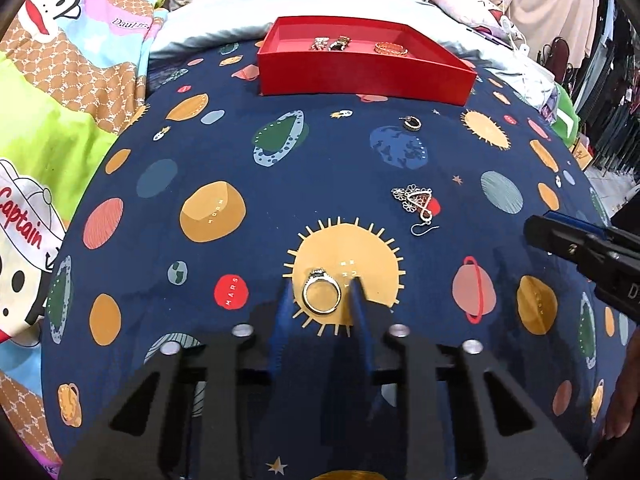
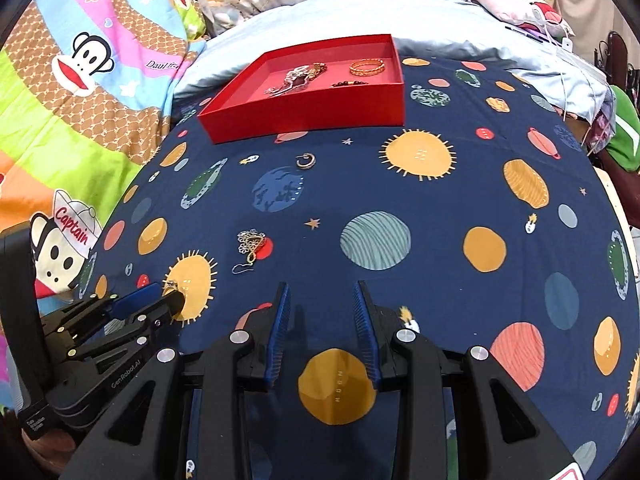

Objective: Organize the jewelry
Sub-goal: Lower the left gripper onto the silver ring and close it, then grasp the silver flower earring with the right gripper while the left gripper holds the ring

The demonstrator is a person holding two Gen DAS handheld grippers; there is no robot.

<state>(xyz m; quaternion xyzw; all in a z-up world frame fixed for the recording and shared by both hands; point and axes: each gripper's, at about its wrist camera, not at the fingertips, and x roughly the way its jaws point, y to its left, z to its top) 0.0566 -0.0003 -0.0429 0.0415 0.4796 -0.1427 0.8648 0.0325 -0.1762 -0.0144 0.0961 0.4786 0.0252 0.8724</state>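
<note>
My left gripper (image 1: 322, 286) low over navy planet cloth (image 1: 248, 168), jaws narrow, silver ring (image 1: 321, 295) lying flat between fingertips, right pad touching its edge, left pad close; firm grip cannot tell. My right gripper (image 2: 320, 292) part open, empty, over bare cloth. Filigree earring (image 1: 416, 204) at 1 o'clock from ring. Small hoop (image 1: 412, 122) beyond it. Red box (image 1: 360, 76) at 12 o'clock, holding gold bangle (image 1: 390, 48) and other pieces.
</note>
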